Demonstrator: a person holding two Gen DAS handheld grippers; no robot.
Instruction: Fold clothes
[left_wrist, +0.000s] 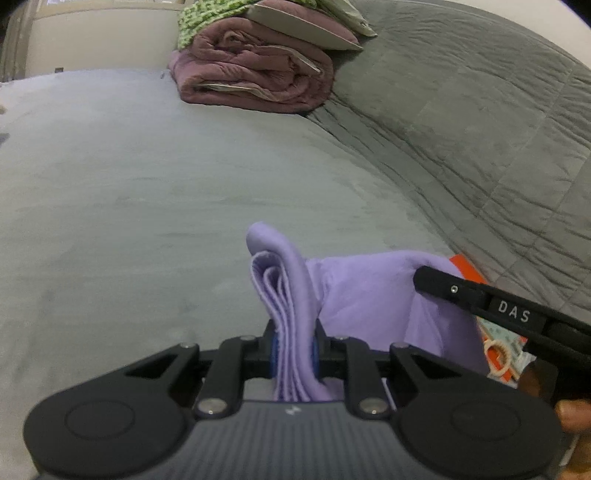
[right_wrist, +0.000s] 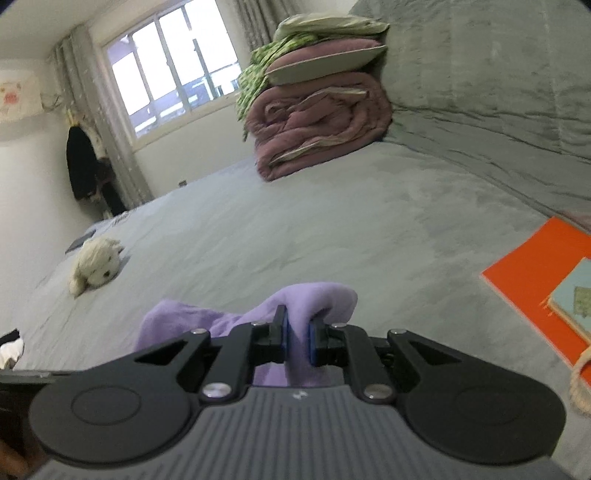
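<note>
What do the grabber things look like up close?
Each hand-held gripper, left and right, is black plastic with blue pads on its fingers, silver screws, round discs at the sides and a ribbed grey body. The right one has "DAS" printed in white.

grey bed (right_wrist: 332, 229): folded mauve quilt (right_wrist: 317, 129) at far end, white plush dog (right_wrist: 96, 266) left, orange book (right_wrist: 543, 280) right, lilac garment (left_wrist: 369, 291) near edge.

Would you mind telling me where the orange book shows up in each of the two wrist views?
Left wrist: the orange book peeks out at lower right, mostly hidden behind the lilac cloth.
Right wrist: it lies in plain sight at the right edge, on the bed.
Shared landmark: the folded mauve quilt at the bed's far end.
</note>
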